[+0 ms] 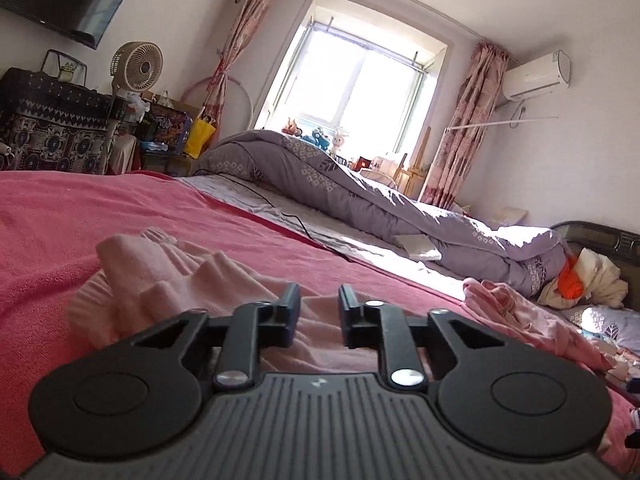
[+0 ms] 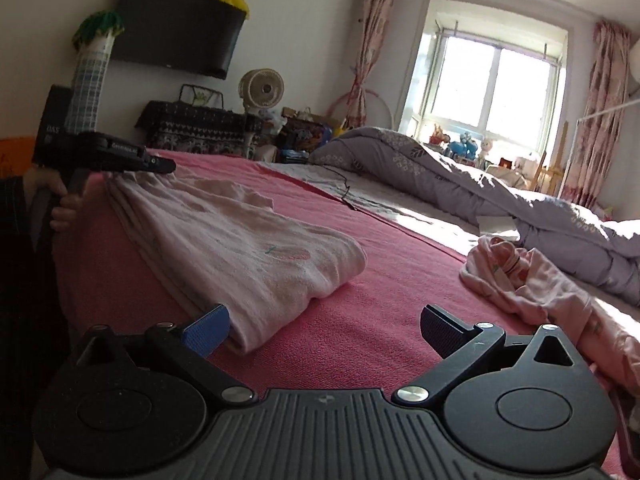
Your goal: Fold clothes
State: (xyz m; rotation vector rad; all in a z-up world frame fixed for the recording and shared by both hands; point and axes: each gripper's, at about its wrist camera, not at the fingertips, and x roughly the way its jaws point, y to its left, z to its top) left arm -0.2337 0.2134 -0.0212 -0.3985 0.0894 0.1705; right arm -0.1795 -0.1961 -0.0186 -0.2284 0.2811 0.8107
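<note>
A pale pink garment (image 2: 248,240) lies folded into a long strip on the pink bed cover (image 2: 380,280). In the right wrist view my right gripper (image 2: 324,330) is wide open just in front of the strip's near end, and its left fingertip (image 2: 208,328) sits beside the fold. At the strip's far left end a hand (image 2: 60,208) holds my left gripper (image 2: 166,166). In the left wrist view the left gripper (image 1: 319,312) has its jaws apart above the rumpled pink fabric (image 1: 180,280), and nothing is pinched between them.
A second, crumpled pink garment (image 2: 540,284) lies to the right on the cover. Beyond it a grey-purple quilt (image 2: 460,184) is bunched along the bed, with a black cable (image 1: 288,212) running beside it. A fan (image 2: 262,90), a TV (image 2: 176,32) and cluttered furniture stand by the far wall.
</note>
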